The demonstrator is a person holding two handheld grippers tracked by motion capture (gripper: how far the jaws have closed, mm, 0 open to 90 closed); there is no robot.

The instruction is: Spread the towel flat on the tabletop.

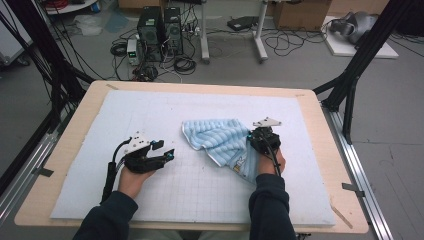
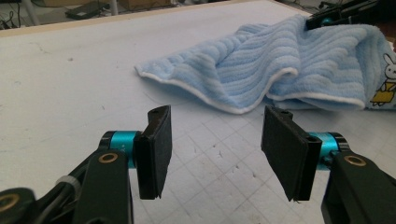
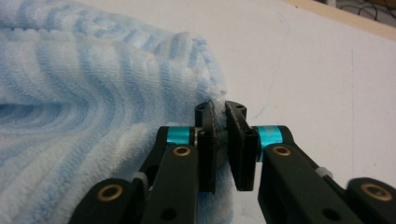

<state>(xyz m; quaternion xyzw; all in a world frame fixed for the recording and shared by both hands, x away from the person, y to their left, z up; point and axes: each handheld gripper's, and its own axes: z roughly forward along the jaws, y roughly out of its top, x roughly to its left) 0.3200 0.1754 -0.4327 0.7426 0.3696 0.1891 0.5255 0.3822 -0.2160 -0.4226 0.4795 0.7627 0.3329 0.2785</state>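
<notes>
Both grippers: black bodies, cyan anodised collars behind flat black rubber-faced pads [image 2: 156, 149], brass-coloured pivot pins on the linkage arms. Left gripper [image 1: 165, 150] has a white plate on top and a black cable trailing back; white zip tie on one arm. Right gripper [image 3: 220, 140] carries a grey three-cornered plate, black cable too. Person wears dark navy long sleeves [image 1: 270, 205].

The towel [image 1: 220, 142] is soft ribbed terry cloth, matt. The pads [image 2: 158, 149] look like rough black foam (possibly rubber), on glossy black plastic arms. At six o'clock, the mat [image 1: 200, 195] is matt; the table [image 1: 65, 145] edge, pale wood.
</notes>
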